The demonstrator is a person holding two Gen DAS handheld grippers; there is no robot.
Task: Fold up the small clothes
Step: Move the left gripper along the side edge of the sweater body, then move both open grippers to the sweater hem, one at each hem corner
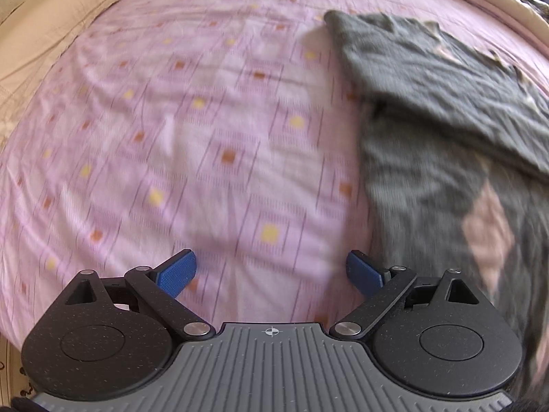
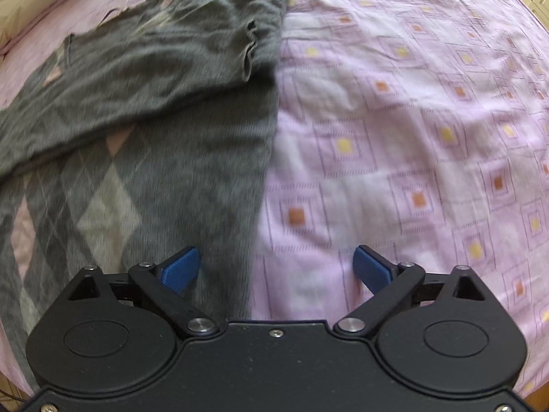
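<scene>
Grey sweater partly folded on pink bedsheet. Left claw released, empty. Right claw released over sweater edge.

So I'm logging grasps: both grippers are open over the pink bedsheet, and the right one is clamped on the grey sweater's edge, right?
Not quite. The right gripper is open too, clamping nothing: the right wrist view shows its fingers spread above the grey sweater edge. Both are open over the pink bedsheet.

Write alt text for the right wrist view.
A grey argyle sweater lies partly folded on a pink patterned bedsheet, one sleeve laid across its body. The open right tool hovers above the sweater's straight edge, holding nothing.
</scene>
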